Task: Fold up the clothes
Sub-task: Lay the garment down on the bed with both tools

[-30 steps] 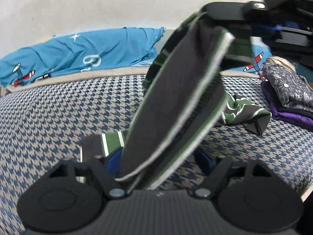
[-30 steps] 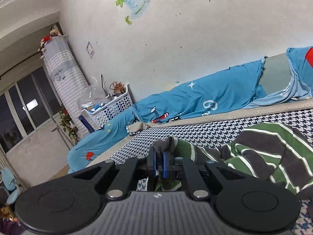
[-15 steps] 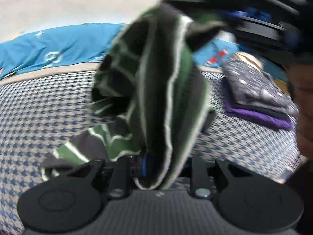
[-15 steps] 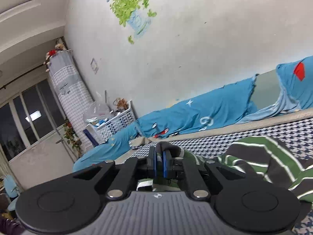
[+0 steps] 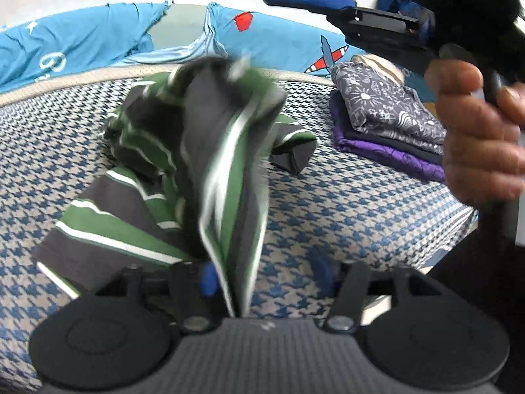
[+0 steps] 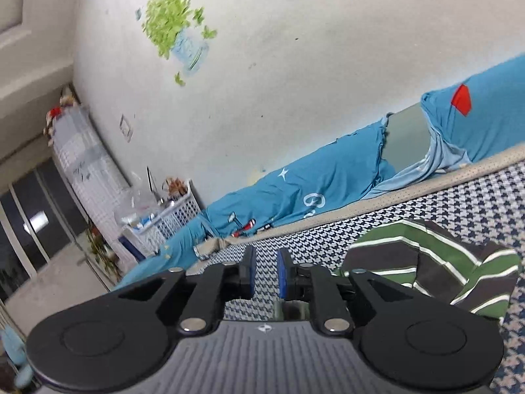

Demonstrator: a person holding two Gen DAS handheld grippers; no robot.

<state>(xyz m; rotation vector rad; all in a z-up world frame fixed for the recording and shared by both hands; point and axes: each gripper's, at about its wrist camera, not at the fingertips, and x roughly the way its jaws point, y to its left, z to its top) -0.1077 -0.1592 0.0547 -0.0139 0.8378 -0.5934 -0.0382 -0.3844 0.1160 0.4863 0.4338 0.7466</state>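
Both hand-held grippers have let go within the last half second: the right hand-held gripper (image 6: 265, 274), which had a fold of the striped shirt (image 5: 210, 164) pinched, now shows bare blue pads slightly apart, and the left hand-held gripper (image 5: 264, 277) stands spread, cloth sliding loose between its fingers. So the garment is dropping onto the houndstooth bed (image 5: 344, 203) — a fold being laid down, I judge. Motion blur hides how its upper edge lands; the folded pile (image 5: 387, 121) sits well apart.

One green, grey and white striped garment (image 5: 210, 151) lies centre. Far right, one stack of folded clothes (image 5: 387, 124) holds perhaps three pieces. Two black grippers, left (image 5: 262, 279) and right (image 6: 265, 274).
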